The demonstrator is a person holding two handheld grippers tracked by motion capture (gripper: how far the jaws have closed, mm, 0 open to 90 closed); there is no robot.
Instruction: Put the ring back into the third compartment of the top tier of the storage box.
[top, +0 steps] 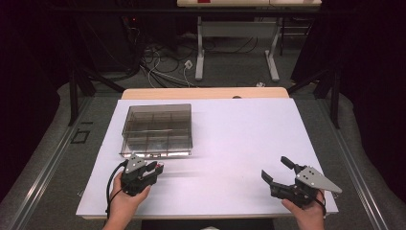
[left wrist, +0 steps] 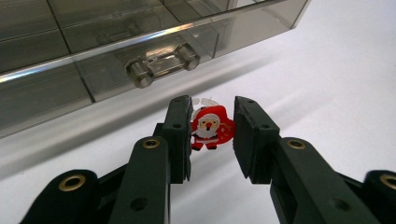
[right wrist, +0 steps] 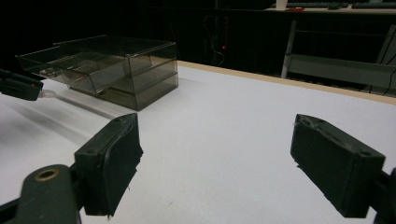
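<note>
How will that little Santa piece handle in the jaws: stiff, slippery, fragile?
The Santa figure looks thin and flat, so probably light and prone to twisting in the left gripper. Its clear loop on top seems delicate. The glossy print may slip against the pads.

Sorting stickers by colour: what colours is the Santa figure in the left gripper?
Red and white Santa figure, clearest in the left gripper view.

My left gripper is black, with a grey plate on top and a black cable looping off its back. My right gripper carries a grey three-cornered plate dotted with holes. My jaws are matte black, with brass-ringed pivots and small screws.
</note>
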